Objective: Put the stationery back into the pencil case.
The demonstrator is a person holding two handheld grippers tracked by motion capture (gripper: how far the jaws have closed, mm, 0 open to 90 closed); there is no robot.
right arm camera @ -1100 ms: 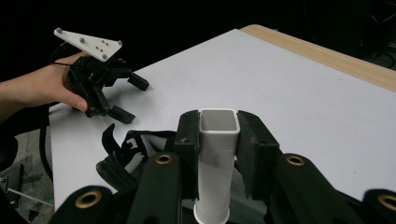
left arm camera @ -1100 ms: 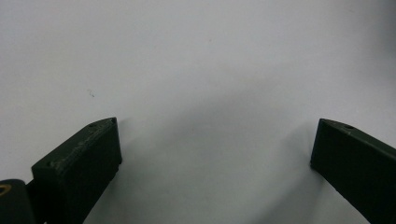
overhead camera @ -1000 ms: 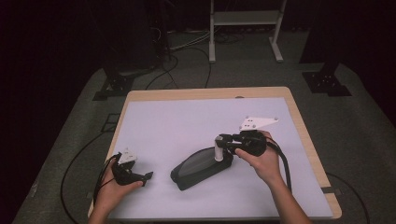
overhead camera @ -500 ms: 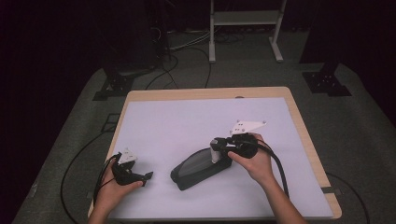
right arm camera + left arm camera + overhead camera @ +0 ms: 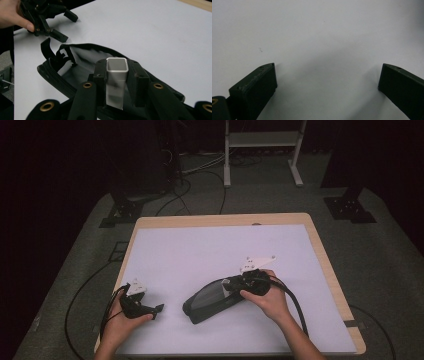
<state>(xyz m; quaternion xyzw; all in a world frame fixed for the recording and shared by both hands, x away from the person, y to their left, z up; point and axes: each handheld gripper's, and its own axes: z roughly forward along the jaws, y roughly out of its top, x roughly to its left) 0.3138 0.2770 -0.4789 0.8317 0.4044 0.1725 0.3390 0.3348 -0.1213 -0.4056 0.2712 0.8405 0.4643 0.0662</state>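
Observation:
A black zip pouch [image 5: 207, 301] lies open on the white table top [image 5: 200, 250]; its grey lining [image 5: 82, 65] shows in the right gripper view. My right gripper [image 5: 234, 285] hangs over the pouch's right end, shut on a small white rectangular block [image 5: 117, 75] that stands upright between the pads just above the opening. At the near left my left gripper [image 5: 156, 310] rests low on the table, apart from the pouch. In its own view it [image 5: 328, 77] stands open with bare table between the jaws. It also appears beyond the pouch, as the far gripper [image 5: 66, 26].
The table's wooden rim [image 5: 330, 280] borders the white sheet. Cables [image 5: 200, 180] run across the dark floor behind, near a white metal stand [image 5: 262, 150] and black stand feet [image 5: 350, 207]. A cable [image 5: 295, 305] trails from the right gripper.
The right gripper has come down and to the left with the white block, from above the pouch's right end to just over its opening. The left gripper has stayed put.

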